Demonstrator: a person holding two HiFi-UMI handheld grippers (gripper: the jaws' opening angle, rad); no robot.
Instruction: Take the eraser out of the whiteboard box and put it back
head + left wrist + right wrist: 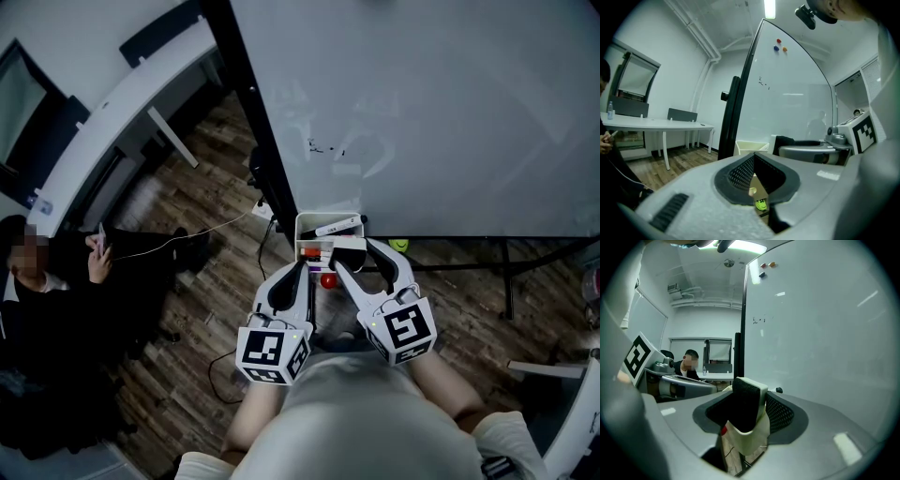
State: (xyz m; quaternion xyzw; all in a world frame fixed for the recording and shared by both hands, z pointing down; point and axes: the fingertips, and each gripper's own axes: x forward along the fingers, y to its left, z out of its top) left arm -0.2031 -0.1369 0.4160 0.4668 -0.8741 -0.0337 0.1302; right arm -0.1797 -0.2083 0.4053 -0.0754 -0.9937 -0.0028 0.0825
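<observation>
Close beneath the head camera, the person's pale grey-clad torso leans in, and both forearms reach forward toward the large white whiteboard. At its lower corner sits the small white plastic box. Over the box, the right gripper has its jaws spread around the upright black-felt, white-backed eraser. Just beside it, the left gripper holds its jaws pressed together, empty.
</observation>
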